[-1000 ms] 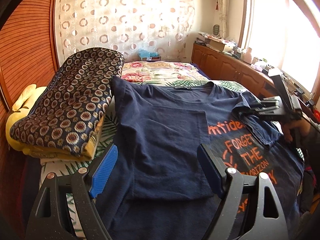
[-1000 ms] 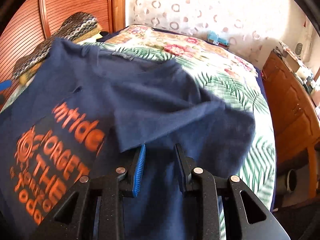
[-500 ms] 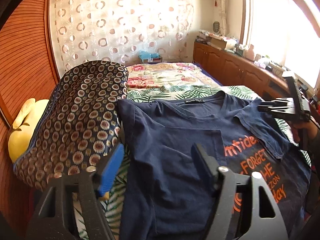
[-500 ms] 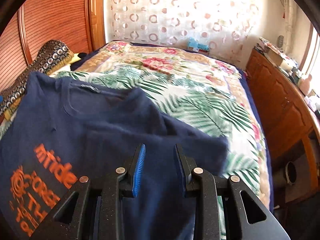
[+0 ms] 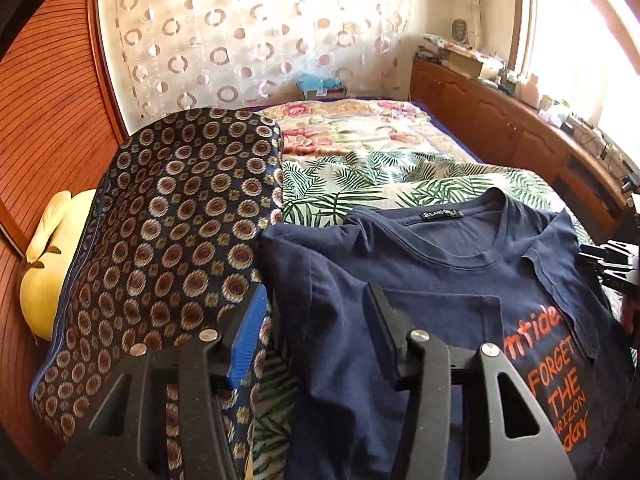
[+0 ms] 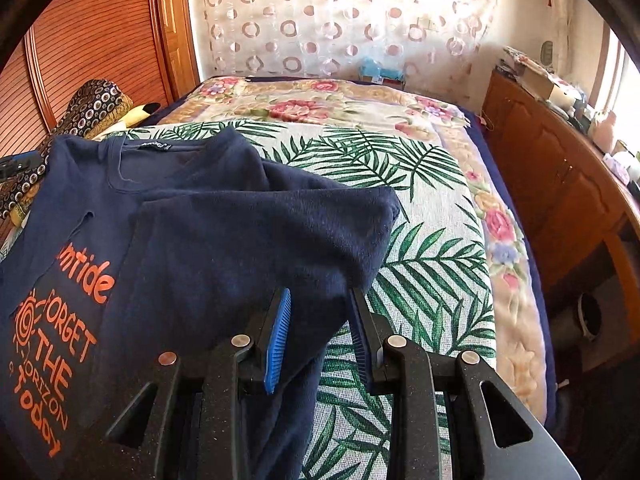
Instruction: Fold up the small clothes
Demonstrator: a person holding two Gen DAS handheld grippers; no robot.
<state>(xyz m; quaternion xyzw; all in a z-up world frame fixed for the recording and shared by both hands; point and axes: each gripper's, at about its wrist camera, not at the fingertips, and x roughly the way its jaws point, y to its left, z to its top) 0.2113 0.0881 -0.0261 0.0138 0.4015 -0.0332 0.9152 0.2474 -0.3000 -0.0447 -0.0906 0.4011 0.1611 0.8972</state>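
L gripper (image 5: 316, 332) jaws wide apart, straddling folded left edge of navy t-shirt (image 5: 440, 300), nothing pinched. R gripper (image 6: 320, 334) jaws part open, shirt fabric between pads; can't tell if gripped. Shirt flat on bed (image 6: 420, 208) w/ palm-leaf cover, both sides folded inward, orange print showing, collar far end. Patterned pillow (image 5: 168, 232) just beside shirt's left edge, yellow cushion (image 5: 44, 272) behind it. Wood cabinet (image 6: 560, 184) along bed's right.

Left wrist view low and close over the navy printed cotton T-shirt (image 5: 440, 280), facing up the palm-leaf bedspread (image 5: 360, 184) toward the circle-patterned curtain (image 5: 248, 40), right wrist view likewise from the shirt's (image 6: 192, 240) other side, both sharing shirt, bedspread (image 6: 420, 208), curtain (image 6: 340, 20).
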